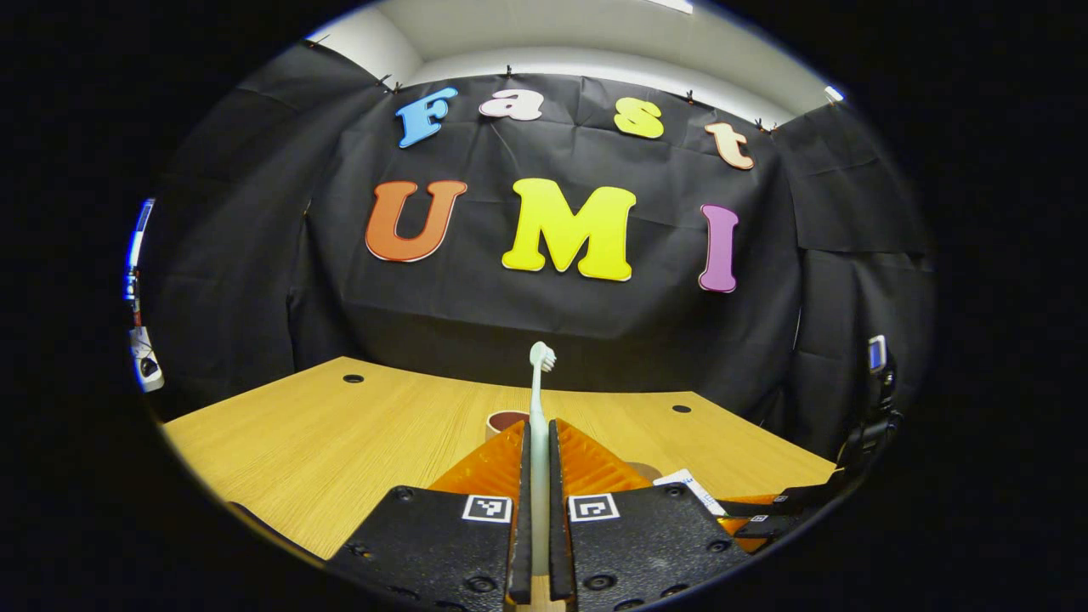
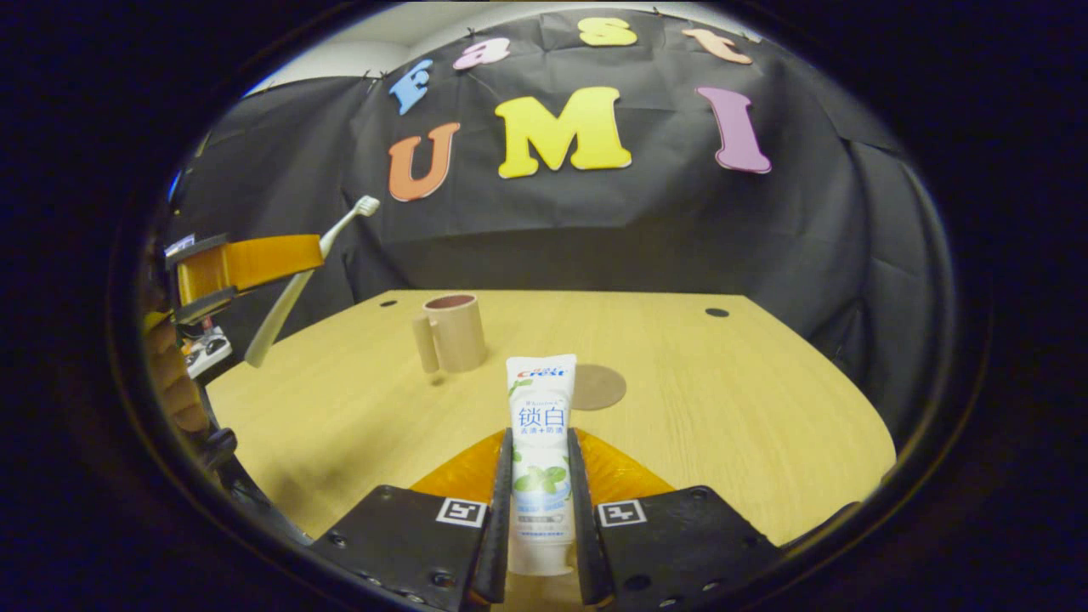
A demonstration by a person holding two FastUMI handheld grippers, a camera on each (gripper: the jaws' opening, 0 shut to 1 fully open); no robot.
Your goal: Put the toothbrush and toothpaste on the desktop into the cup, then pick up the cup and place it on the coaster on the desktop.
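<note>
My left gripper (image 1: 536, 438) is shut on a white toothbrush (image 1: 539, 399), whose bristled head stands up above the fingers. Behind it shows the rim of the tan cup (image 1: 507, 420). In the right gripper view the left gripper (image 2: 314, 253) hangs at the far left above the table's edge, the toothbrush (image 2: 289, 297) slanting through it. My right gripper (image 2: 541, 442) is shut on a white toothpaste tube (image 2: 541, 442) held upright. The cup (image 2: 454, 331), with a handle on its left, stands on the table beyond it. A round brown coaster (image 2: 595, 387) lies flat to the cup's right.
The wooden table (image 2: 722, 408) has small dark holes near its back corners. Black cloth walls close it in behind and at the sides. A hand (image 2: 174, 374) holds the left gripper at the left edge. The right gripper's body (image 1: 858, 459) shows low on the right.
</note>
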